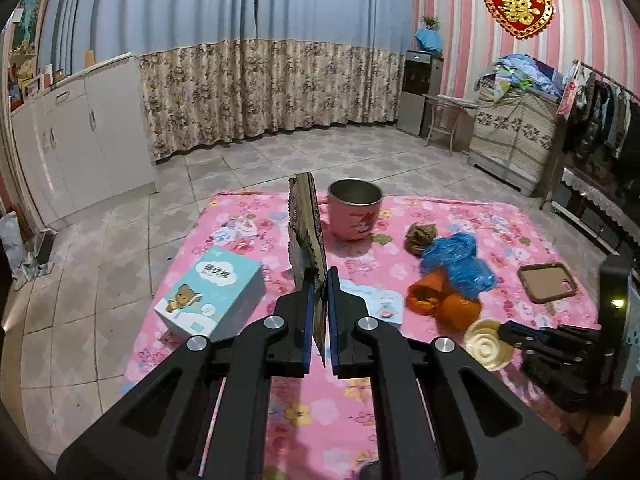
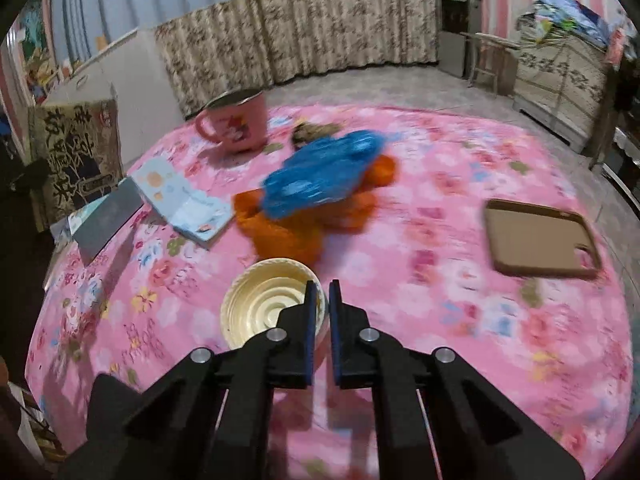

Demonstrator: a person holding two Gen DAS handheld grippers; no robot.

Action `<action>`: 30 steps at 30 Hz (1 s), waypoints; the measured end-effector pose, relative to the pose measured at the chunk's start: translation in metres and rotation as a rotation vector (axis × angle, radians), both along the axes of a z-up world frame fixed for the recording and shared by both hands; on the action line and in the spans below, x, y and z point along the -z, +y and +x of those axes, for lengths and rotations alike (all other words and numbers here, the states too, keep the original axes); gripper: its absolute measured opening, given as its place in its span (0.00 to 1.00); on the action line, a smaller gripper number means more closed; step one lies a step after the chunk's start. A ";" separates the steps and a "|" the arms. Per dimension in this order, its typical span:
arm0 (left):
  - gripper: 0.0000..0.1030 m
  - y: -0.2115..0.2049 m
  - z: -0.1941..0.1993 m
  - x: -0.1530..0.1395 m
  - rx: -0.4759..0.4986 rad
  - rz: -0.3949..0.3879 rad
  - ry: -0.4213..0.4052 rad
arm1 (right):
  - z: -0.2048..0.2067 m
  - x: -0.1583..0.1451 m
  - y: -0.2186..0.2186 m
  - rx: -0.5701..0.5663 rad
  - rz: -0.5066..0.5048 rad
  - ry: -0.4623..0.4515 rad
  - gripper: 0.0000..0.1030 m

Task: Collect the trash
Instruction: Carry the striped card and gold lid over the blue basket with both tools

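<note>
My left gripper (image 1: pixel 319 280) is pinching a flat printed snack wrapper (image 1: pixel 306 224) upright above the pink flowered blanket (image 1: pixel 400 420). My right gripper (image 2: pixel 319 294) is clamping the rim of a shallow cream plastic lid (image 2: pixel 264 312) just before the orange peels (image 2: pixel 288 236).

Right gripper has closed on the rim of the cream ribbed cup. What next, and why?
Probably lift the cream ribbed plastic cup and carry it to the dark printed bag the left gripper holds upright; the right gripper pinches its rim.
</note>
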State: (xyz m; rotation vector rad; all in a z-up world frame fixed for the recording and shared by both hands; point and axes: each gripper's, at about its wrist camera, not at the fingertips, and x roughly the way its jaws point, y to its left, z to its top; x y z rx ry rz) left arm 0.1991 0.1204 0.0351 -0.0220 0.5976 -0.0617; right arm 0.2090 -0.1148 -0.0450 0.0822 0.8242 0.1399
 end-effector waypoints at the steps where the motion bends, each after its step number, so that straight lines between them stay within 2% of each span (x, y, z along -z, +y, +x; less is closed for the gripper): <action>1: 0.05 -0.005 -0.001 -0.002 0.011 -0.004 -0.001 | -0.005 -0.003 -0.009 0.014 0.002 -0.011 0.06; 11: 0.05 -0.092 -0.017 -0.011 0.247 0.005 -0.001 | -0.050 -0.041 -0.118 0.180 -0.014 -0.080 0.06; 20: 0.05 -0.188 -0.048 -0.012 0.358 0.097 -0.038 | -0.095 -0.063 -0.200 0.306 -0.041 -0.133 0.06; 27: 0.05 -0.243 -0.061 -0.005 0.417 0.082 -0.051 | -0.125 -0.066 -0.249 0.417 -0.081 -0.158 0.06; 30: 0.05 -0.272 -0.066 -0.002 0.476 0.066 -0.045 | -0.138 -0.065 -0.271 0.472 -0.089 -0.168 0.06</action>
